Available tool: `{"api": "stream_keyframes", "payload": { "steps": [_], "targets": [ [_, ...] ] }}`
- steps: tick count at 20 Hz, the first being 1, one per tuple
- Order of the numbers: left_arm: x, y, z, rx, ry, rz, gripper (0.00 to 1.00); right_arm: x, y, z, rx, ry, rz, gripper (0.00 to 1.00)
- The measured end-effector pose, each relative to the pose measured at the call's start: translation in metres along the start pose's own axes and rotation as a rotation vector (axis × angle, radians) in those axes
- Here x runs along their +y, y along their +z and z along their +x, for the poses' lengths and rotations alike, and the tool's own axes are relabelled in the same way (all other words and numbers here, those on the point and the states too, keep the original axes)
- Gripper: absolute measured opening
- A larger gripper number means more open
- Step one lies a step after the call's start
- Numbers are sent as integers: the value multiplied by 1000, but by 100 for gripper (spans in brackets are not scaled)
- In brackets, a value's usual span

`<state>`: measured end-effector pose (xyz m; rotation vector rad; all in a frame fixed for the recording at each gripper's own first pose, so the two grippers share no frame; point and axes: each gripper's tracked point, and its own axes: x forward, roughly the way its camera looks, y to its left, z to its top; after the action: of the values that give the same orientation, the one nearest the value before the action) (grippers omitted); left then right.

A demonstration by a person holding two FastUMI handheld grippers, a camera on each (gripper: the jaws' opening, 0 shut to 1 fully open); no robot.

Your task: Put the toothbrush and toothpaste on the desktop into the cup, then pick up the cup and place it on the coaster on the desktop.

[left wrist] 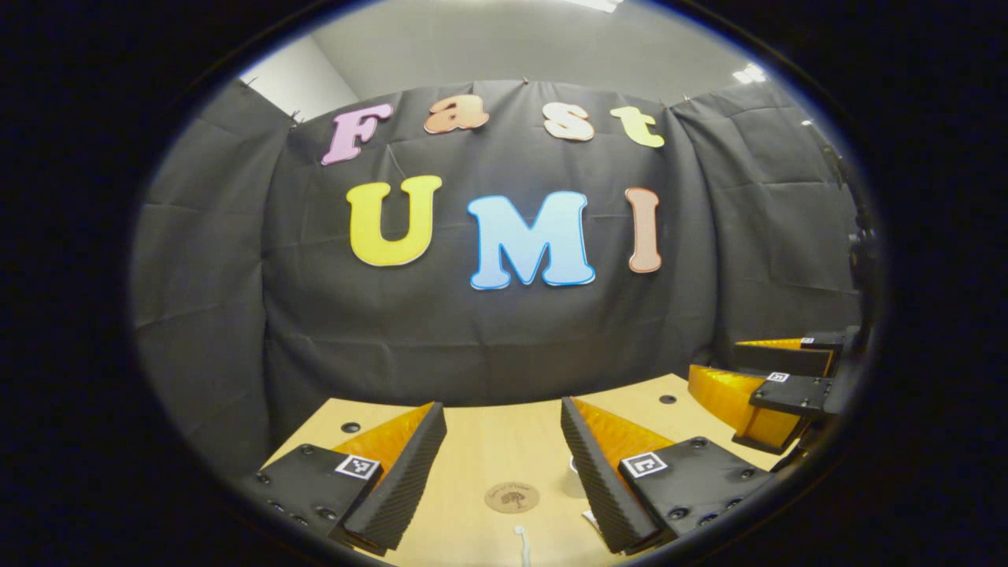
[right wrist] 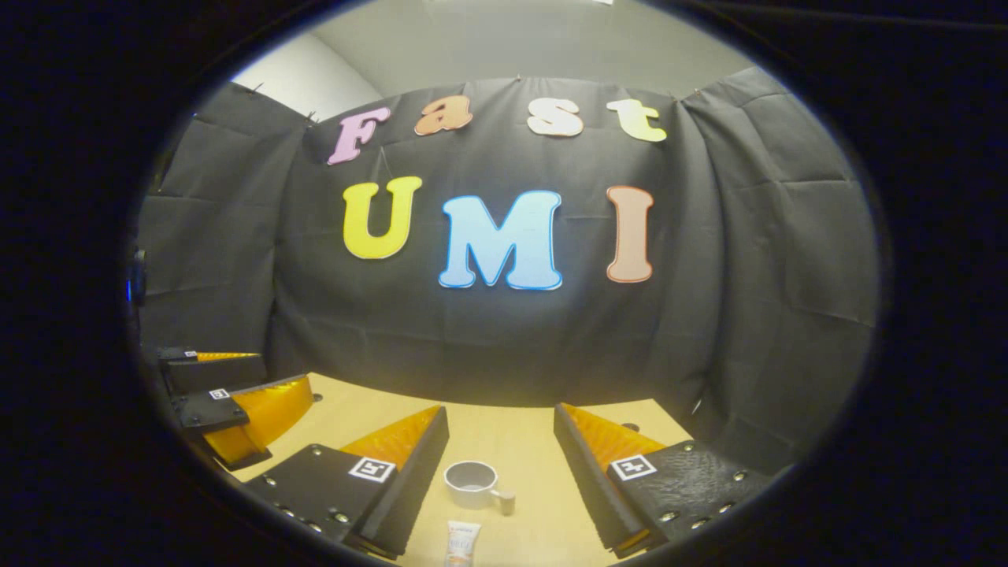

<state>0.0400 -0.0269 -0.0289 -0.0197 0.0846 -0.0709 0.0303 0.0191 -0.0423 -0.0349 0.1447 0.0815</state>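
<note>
Upright grey cup point(right wrist: 471, 481), toothpaste point(right wrist: 462, 543) just before it, round coaster point(left wrist: 512, 498)

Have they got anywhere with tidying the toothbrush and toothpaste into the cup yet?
Nothing looks done. The cup stands empty on the desktop, the toothpaste lies in front of it, and the coaster is bare. In hand: nothing; the left gripper and right gripper are open above the desk. Loading the cup and moving it onto the coaster all remains.
</note>
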Motion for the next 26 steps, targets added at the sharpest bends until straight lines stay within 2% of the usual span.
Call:
{"api": "stream_keyframes", "payload": {
  "steps": [2, 3, 5, 6, 7, 8, 12, 14, 16, 17, 18, 19, 20, 26],
  "targets": [
    [4, -11, 4, 28, 3, -23, 92, 4, -10, 7, 36, 20, -5, 84],
    [7, -18, 7, 42, 8, -30, 95, 6, -14, 7, 46, 27, -6, 84],
    [10, -35, 11, 77, 11, -28, 93, 13, -29, 12, 82, 45, -11, 84],
    [11, -47, 13, 104, 11, -22, 95, 17, -38, 14, 108, 57, -13, 84],
    [13, -59, 15, 128, 9, -18, 93, 19, -51, 15, 137, 70, -13, 84],
    [14, -71, 17, 154, 8, -11, 96, 22, -64, 15, 168, 81, -12, 86],
    [13, -121, 14, 247, -7, 5, 96, 26, -113, 14, 267, 117, -15, 84],
    [11, -146, 12, 303, -24, 0, 93, 29, -136, 14, 318, 133, -25, 84],
    [9, -167, 8, 354, -40, -13, 96, 32, -159, 14, 374, 149, -32, 84],
    [9, -178, 8, 380, -43, -17, 93, 34, -169, 16, 401, 157, -31, 84],
    [8, -188, 8, 404, -47, -22, 99, 36, -178, 15, 425, 167, -24, 85],
    [9, -198, 7, 433, -49, -26, 99, 39, -188, 16, 457, 178, -15, 84],
    [9, -209, 5, 459, -49, -31, 96, 41, -199, 17, 493, 181, -9, 84],
    [6, -287, -8, 668, -61, -60, 98, 37, -260, 12, 681, 157, 17, 84]
  ]
}}
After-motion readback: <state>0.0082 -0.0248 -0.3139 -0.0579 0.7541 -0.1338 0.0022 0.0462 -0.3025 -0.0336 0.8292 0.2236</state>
